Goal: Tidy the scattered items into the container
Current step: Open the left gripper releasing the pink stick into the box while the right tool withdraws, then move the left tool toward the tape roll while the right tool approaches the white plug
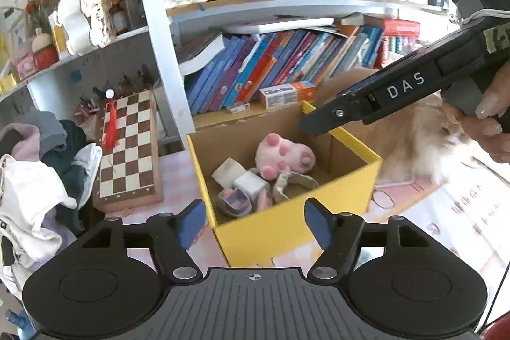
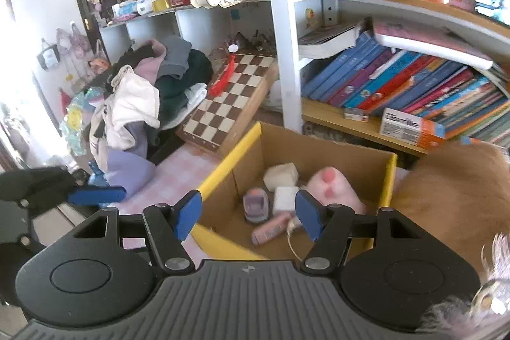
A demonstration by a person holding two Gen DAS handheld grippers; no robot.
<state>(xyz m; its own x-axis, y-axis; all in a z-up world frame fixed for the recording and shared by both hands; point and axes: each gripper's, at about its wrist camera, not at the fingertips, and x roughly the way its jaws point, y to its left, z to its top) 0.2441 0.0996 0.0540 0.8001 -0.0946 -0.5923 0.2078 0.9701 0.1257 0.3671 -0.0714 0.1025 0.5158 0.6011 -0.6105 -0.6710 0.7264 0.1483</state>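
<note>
A yellow cardboard box (image 1: pixel 287 231) stands on the pink checked tabletop. Inside lie a pink plush paw (image 1: pixel 283 156), a white cube (image 1: pixel 250 183), a cream block (image 1: pixel 228 171), a purple stapler-like item (image 1: pixel 234 202) and crumpled paper (image 1: pixel 293 184). My left gripper (image 1: pixel 255 220) is open and empty, just before the box's near corner. My right gripper (image 2: pixel 247 217) is open and empty above the box (image 2: pixel 229 161), over the paw (image 2: pixel 334 184), the cube (image 2: pixel 283 198), the purple item (image 2: pixel 255 206) and a pink tube (image 2: pixel 271 230). In the left wrist view the right gripper's body (image 1: pixel 398 88) hangs above the box's far side.
A chessboard (image 1: pixel 127 148) leans left of the box. A clothes pile (image 1: pixel 41 174) lies far left. Bookshelves (image 1: pixel 287 66) stand behind. A fluffy orange cat (image 1: pixel 414 142) sits right of the box, also in the right wrist view (image 2: pixel 452 196).
</note>
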